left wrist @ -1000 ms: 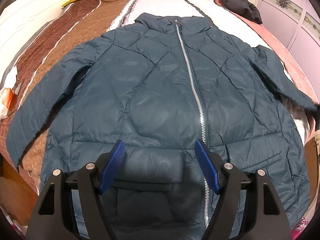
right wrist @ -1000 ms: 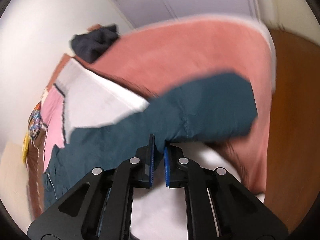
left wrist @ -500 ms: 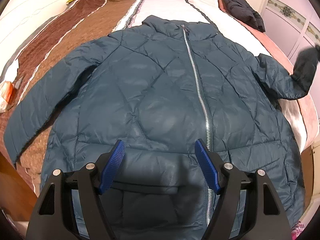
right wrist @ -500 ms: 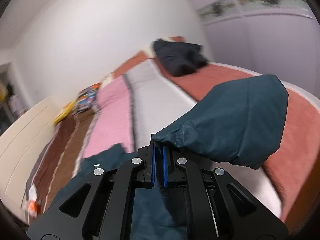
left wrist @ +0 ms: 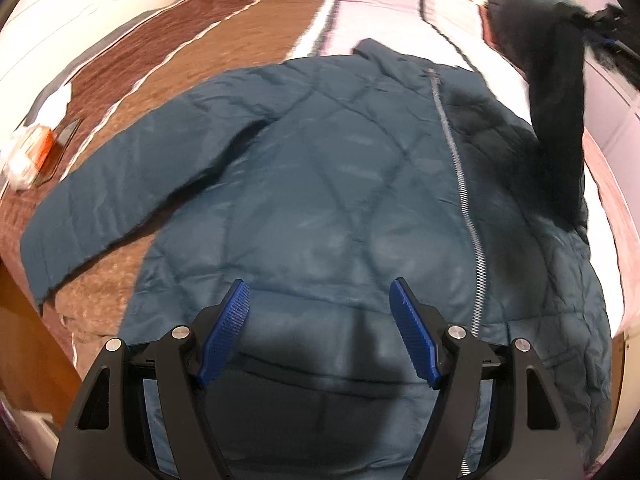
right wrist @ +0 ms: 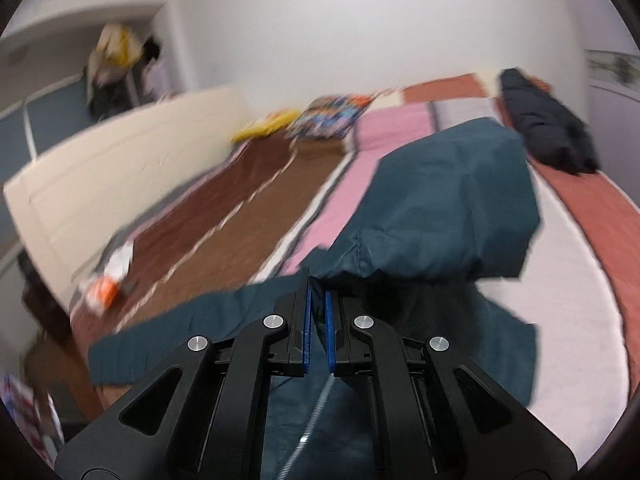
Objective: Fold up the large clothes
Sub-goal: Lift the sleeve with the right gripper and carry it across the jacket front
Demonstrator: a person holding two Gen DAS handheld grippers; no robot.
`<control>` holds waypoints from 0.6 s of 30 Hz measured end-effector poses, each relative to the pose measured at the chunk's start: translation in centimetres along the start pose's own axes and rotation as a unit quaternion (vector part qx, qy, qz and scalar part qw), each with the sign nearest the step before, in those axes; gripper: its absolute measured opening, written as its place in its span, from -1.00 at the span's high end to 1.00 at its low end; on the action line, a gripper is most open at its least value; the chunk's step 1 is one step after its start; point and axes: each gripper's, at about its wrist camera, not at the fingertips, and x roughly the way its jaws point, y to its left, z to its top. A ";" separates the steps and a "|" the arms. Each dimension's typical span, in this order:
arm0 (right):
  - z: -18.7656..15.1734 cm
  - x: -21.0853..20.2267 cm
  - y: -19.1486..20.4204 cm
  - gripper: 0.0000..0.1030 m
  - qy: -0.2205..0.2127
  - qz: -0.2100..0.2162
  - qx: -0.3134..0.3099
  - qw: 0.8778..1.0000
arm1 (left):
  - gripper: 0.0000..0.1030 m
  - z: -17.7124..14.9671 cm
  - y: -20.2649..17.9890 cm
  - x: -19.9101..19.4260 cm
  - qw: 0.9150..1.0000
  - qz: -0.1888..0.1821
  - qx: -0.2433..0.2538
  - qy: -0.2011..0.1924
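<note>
A dark teal quilted jacket (left wrist: pixel 340 184) lies front up on the bed, zipper (left wrist: pixel 460 184) closed, its left sleeve (left wrist: pixel 112 208) spread out flat. My left gripper (left wrist: pixel 320 320) is open and empty, hovering above the jacket's lower front. My right gripper (right wrist: pixel 317 300) is shut on the cuff of the jacket's right sleeve (right wrist: pixel 448 208) and holds it lifted above the jacket body. In the left wrist view that raised sleeve (left wrist: pixel 556 120) hangs at the upper right, with the right gripper (left wrist: pixel 604 20) at its top.
The bed has a striped brown, pink, white and salmon cover (left wrist: pixel 224 40). A dark folded garment (right wrist: pixel 548 128) lies at its far end. An orange and white packet (left wrist: pixel 28 152) sits at the left edge. A cream headboard (right wrist: pixel 120 168) runs along the left.
My right gripper has lifted the right sleeve off the bed and swung it up and inward over the jacket. My left gripper has stayed open over the hem area.
</note>
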 end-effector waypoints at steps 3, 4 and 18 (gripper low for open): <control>-2.0 4.0 2.1 0.87 0.043 0.004 -0.021 0.999 | -0.38 0.1 1.3 0.3 1.000 0.001 -0.018 0.002; -2.9 5.6 2.8 0.87 0.063 0.005 -0.030 0.998 | -0.38 0.1 1.7 0.4 1.000 0.001 -0.023 0.003; -10.8 11.6 5.1 0.81 0.173 0.005 -0.072 0.982 | -0.38 0.3 4.2 1.9 0.999 -0.010 -0.052 0.011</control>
